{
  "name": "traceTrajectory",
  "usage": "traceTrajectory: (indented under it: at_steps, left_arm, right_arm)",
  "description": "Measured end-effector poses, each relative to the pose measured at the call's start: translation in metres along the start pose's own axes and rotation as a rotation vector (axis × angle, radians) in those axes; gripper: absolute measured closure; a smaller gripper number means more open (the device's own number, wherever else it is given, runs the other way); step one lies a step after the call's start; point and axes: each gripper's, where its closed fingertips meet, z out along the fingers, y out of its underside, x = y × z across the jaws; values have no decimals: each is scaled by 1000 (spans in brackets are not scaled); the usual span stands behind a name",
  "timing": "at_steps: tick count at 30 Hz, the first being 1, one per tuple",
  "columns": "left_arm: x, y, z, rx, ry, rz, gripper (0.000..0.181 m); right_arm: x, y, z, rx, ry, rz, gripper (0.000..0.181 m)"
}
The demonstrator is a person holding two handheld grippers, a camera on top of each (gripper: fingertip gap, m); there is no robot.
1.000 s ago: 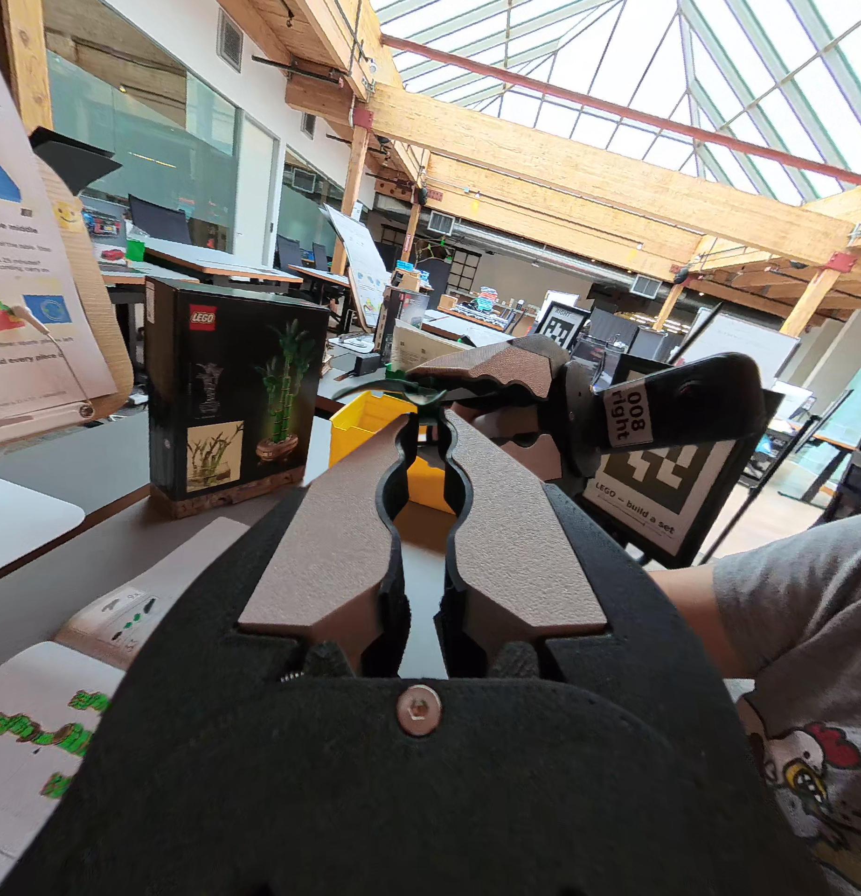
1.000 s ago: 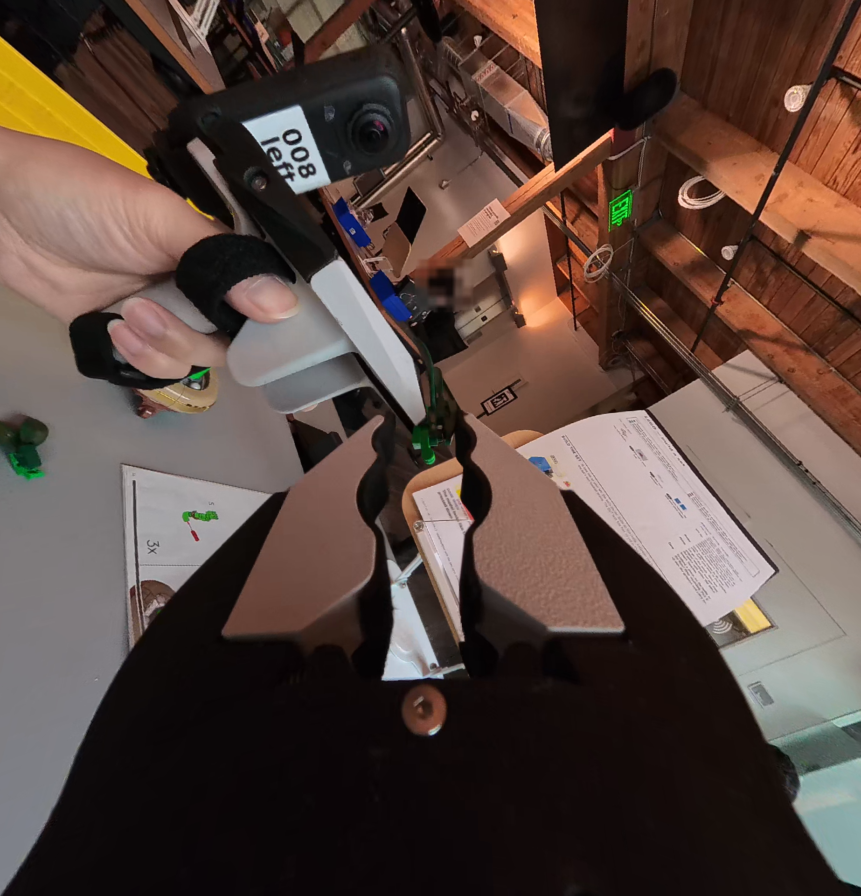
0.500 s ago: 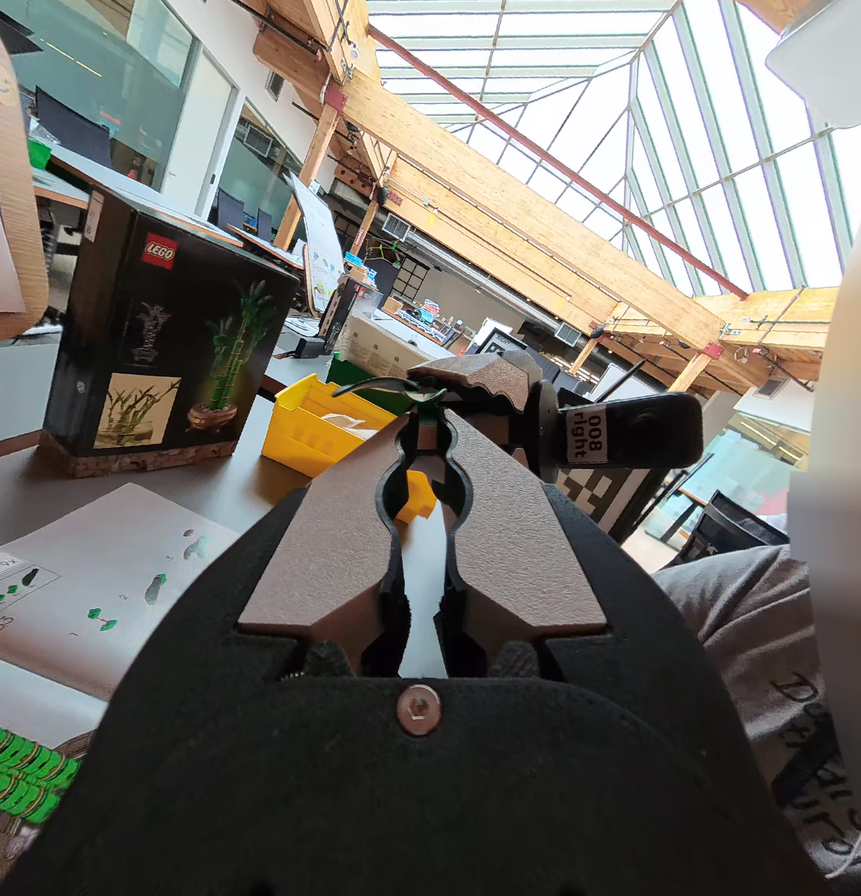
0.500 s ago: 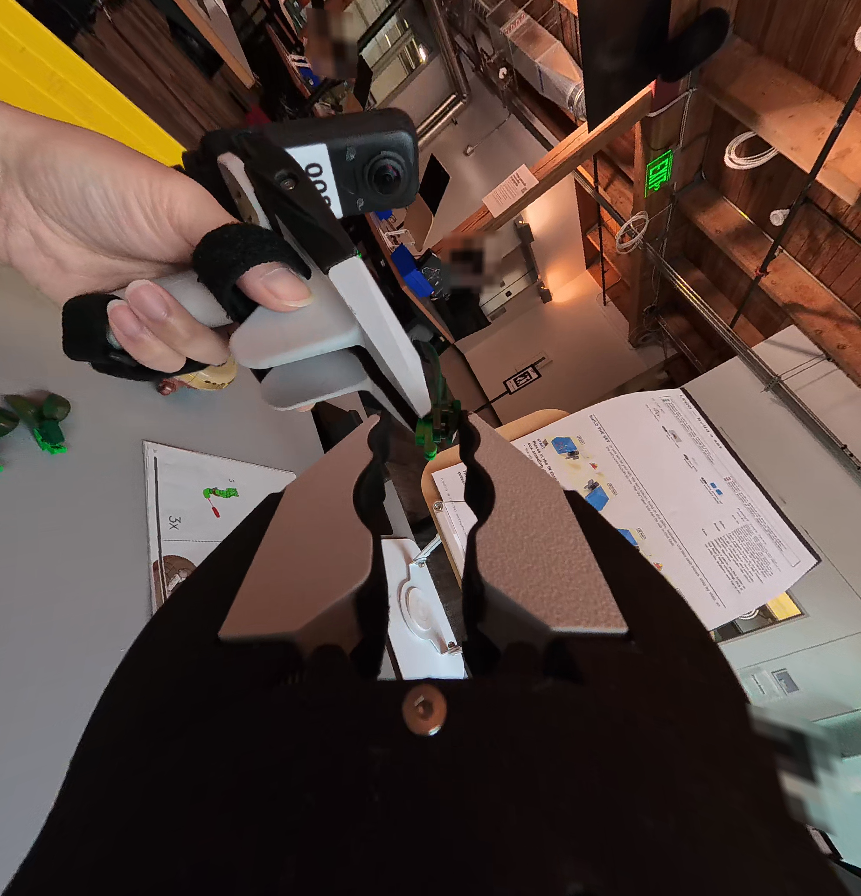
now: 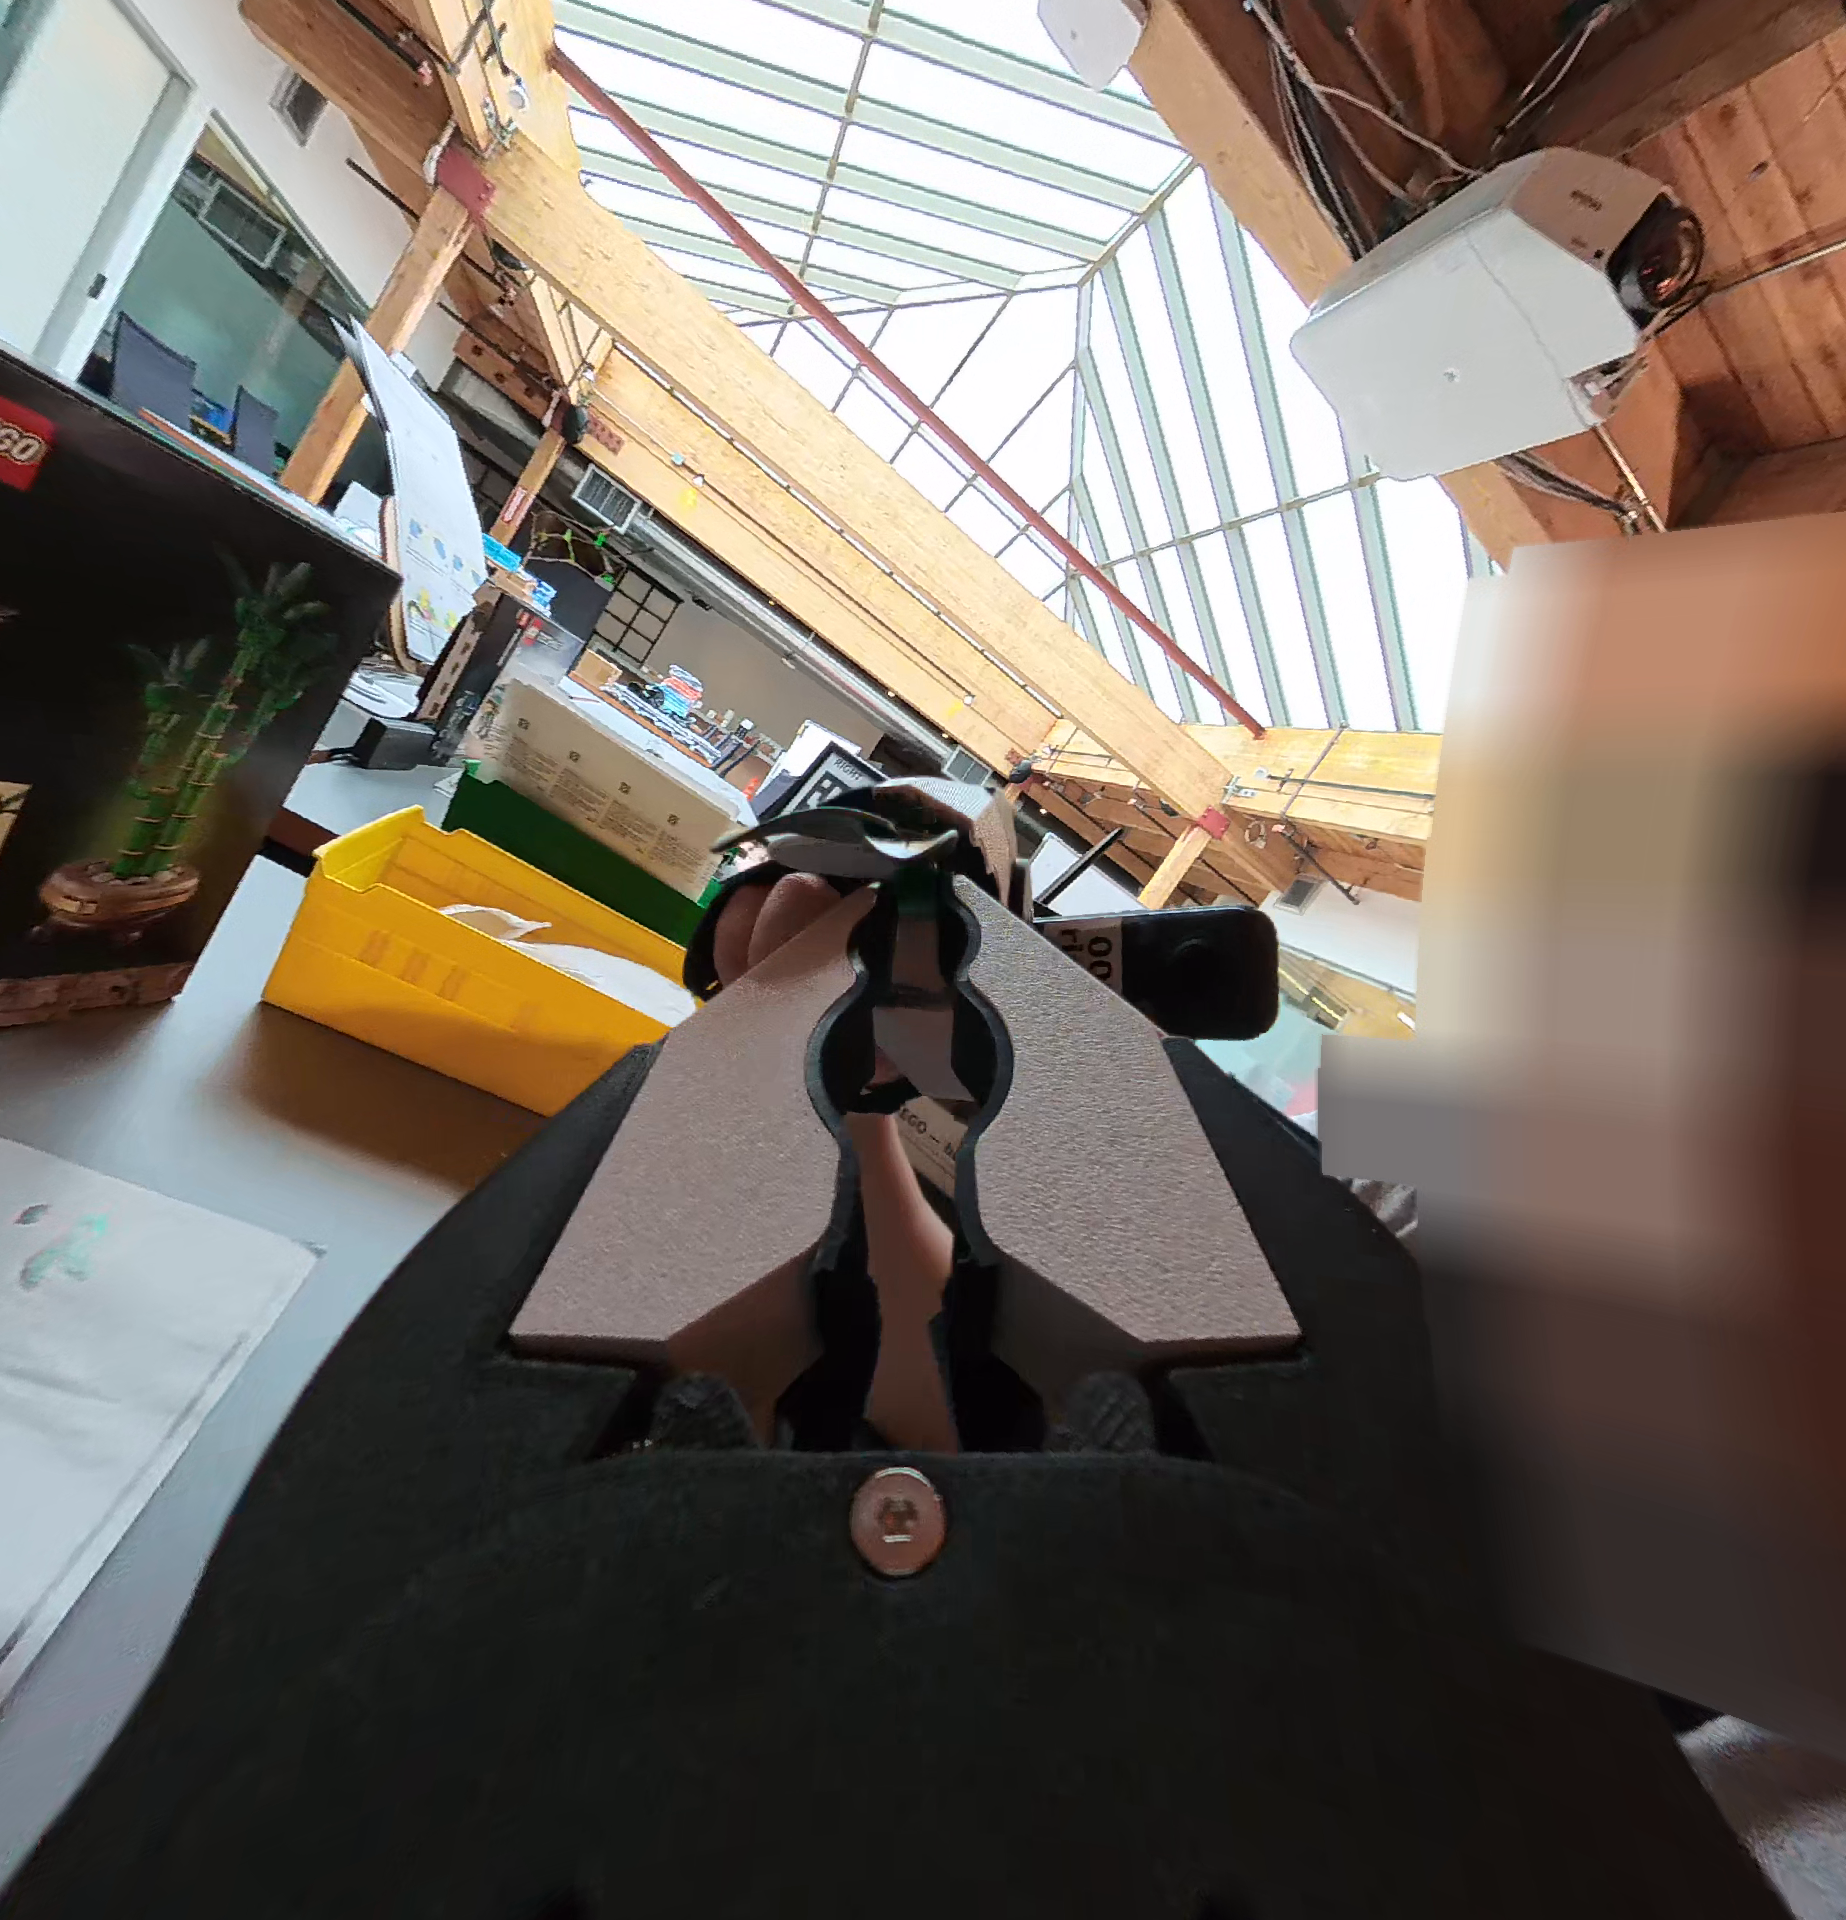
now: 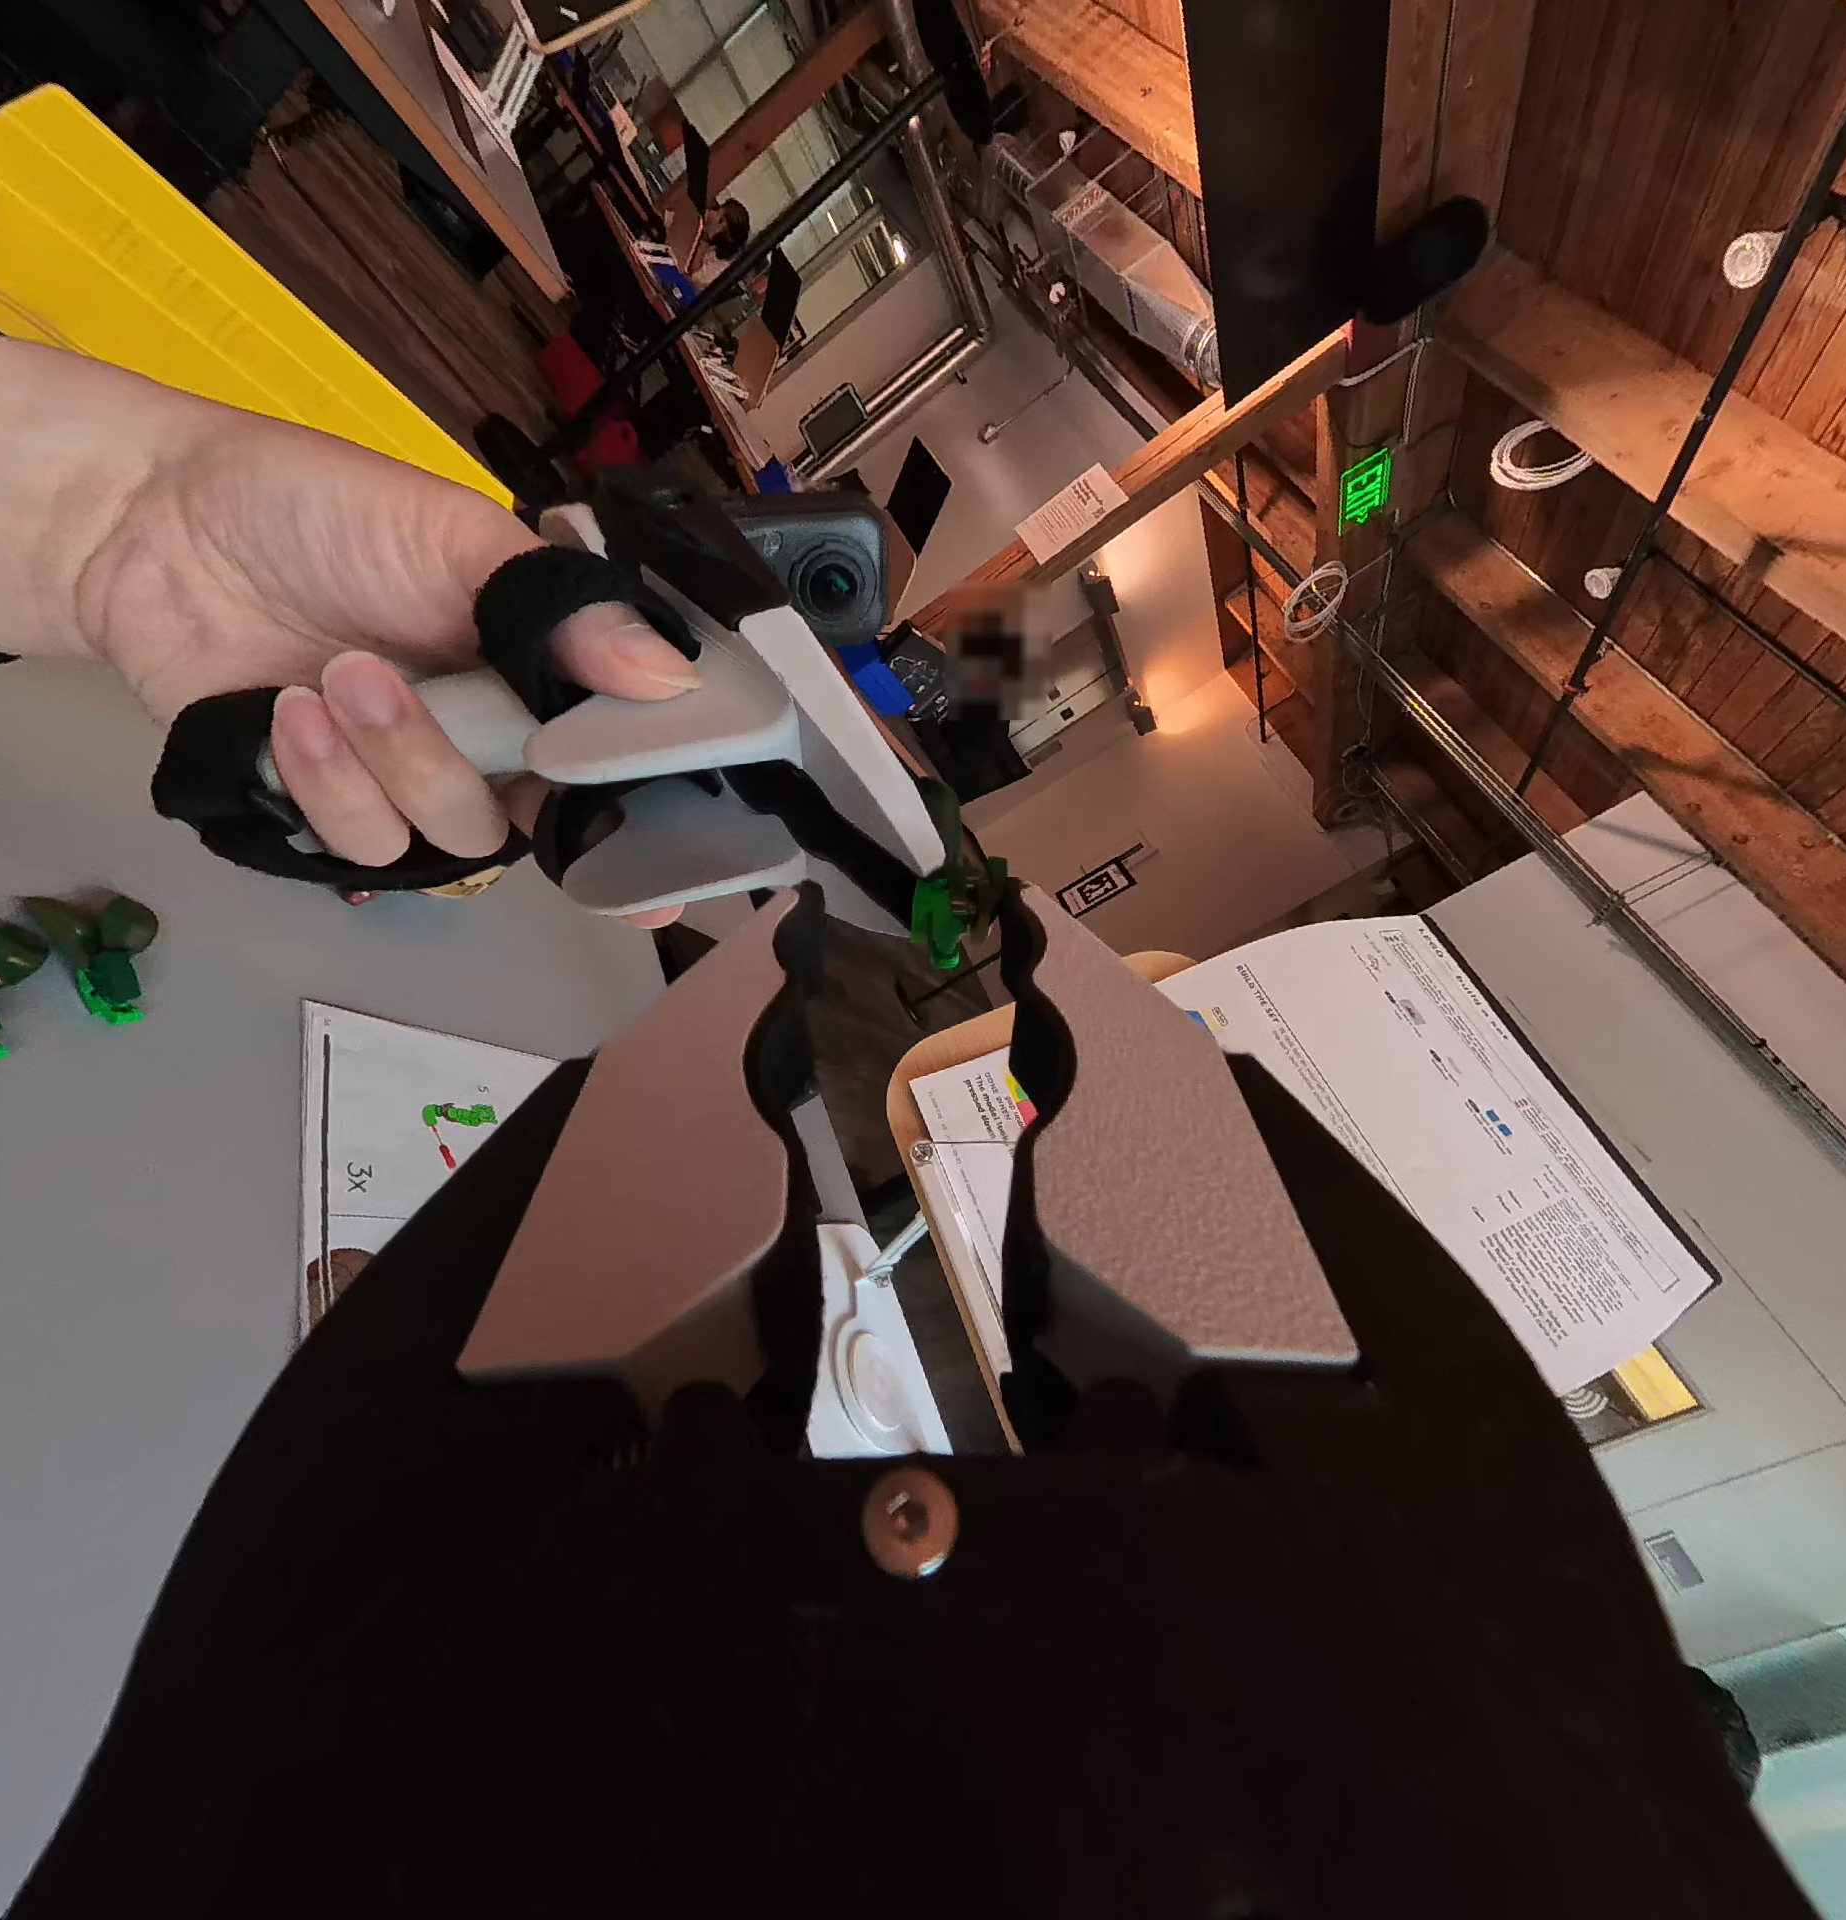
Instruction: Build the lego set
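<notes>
My left gripper (image 5: 914,902) is shut on a small bright green lego piece (image 5: 916,896) with dark green leaves (image 5: 841,821), held up in the air. In the right wrist view the same piece (image 6: 950,906) sits at the tip of the left gripper's grey fingers (image 6: 877,769), with a hand around its handle. My right gripper (image 6: 903,914) has its jaws apart around that piece, which lies close to the right fingertip (image 6: 1023,914); I cannot tell if it touches. The right gripper (image 5: 898,831) shows just beyond the left one's tips.
A yellow bin (image 5: 462,956) and the black lego box (image 5: 119,727) stand on the grey table. An instruction booklet (image 6: 410,1122) lies open. Green leaf pieces (image 6: 98,956) lie on the table at the left. A clipboard with printed sheets (image 6: 1418,1122) stands nearby. Both grippers' tips are close together, under 4 cm apart.
Both grippers have tilted and lifted; the left view now looks up at the ceiling. The right gripper's jaws have widened a little around the green piece. The left stays shut on it.
</notes>
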Motion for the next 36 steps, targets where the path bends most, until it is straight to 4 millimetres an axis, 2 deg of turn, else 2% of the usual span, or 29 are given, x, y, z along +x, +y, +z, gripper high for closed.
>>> traceTrajectory:
  at_steps: [6, 10, 16, 28, 36]
  left_arm:
    - [4, -2, 0, 23, 43, -28, 176]
    - [3, -5, -1, 36, 8, 6, 176]
    - [11, -8, 0, 55, 30, 4, 176]
    - [11, -9, 1, 52, 2, 38, 176]
    - [12, -8, 1, 37, 4, 28, 176]
  right_arm:
    - [2, -6, 1, 27, 31, 8, 149]
    - [6, -4, 4, 20, 76, 15, 152]
    - [11, -12, 2, 75, 147, 35, 155]
    - [10, -13, 2, 73, 157, 59, 157]
    - [9, -14, 2, 71, 181, -23, 156]
